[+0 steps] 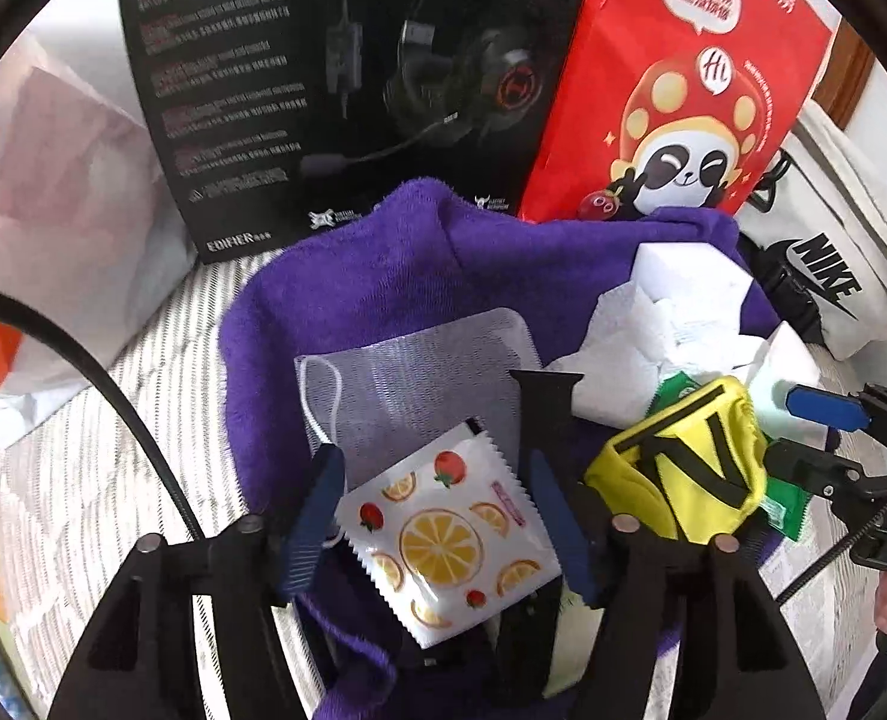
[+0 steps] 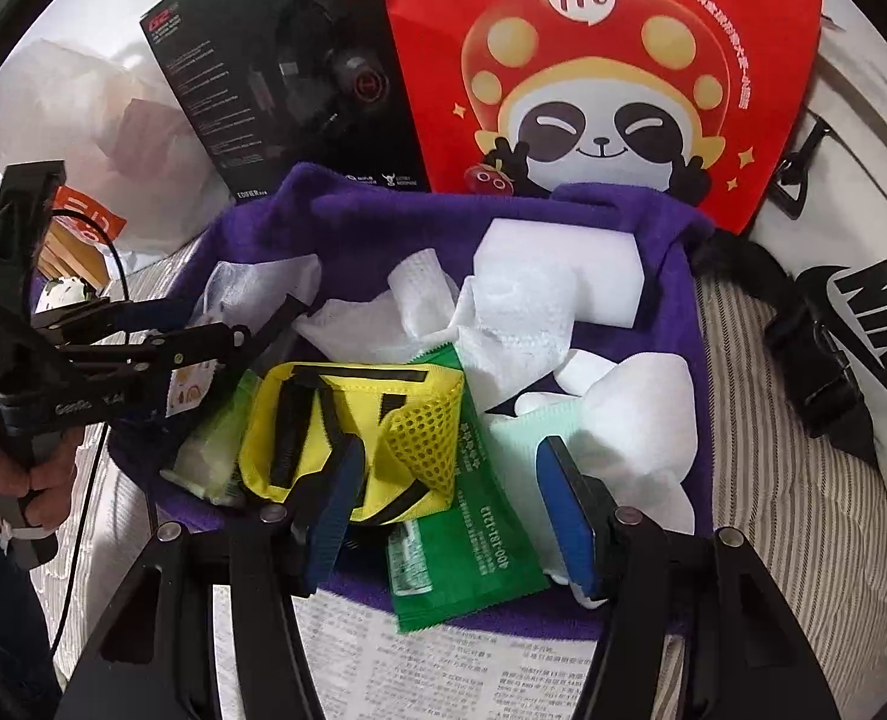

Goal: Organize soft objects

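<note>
Soft objects lie heaped on a purple towel (image 2: 359,222) spread over a striped bedcover (image 1: 113,450): a fruit-print sachet (image 1: 443,540), a mesh face mask (image 1: 419,372), a yellow pouch (image 2: 353,432), a green wipes packet (image 2: 461,516), crumpled white tissues (image 2: 503,312) and a white foam block (image 2: 557,270). Your left gripper (image 1: 437,516) has its blue pads spread on either side of the sachet, which lies flat between them; neither pad appears to press on it, so you have hold of nothing there. Your right gripper (image 2: 461,498) stands about half open over the green packet and the edge of the yellow pouch, also gripping nothing, though a scrap of white tissue sits against its right pad. Everything here should be light and yielding. The sachet is probably slick foil, so take it across its crimped edge rather than the smooth face, or it may slide out. The pouch is floppy fabric; pinch a fold or its black strap. The tissues will likely tear or trail, so gather a thick bunch. The foam block will compress, so close on its middle. The mask is easiest by its ear loop (image 1: 323,396). A black headset box (image 1: 299,90) and a red panda bag (image 2: 593,72) stand just behind the towel, so lift clear before carrying anything back.
</note>
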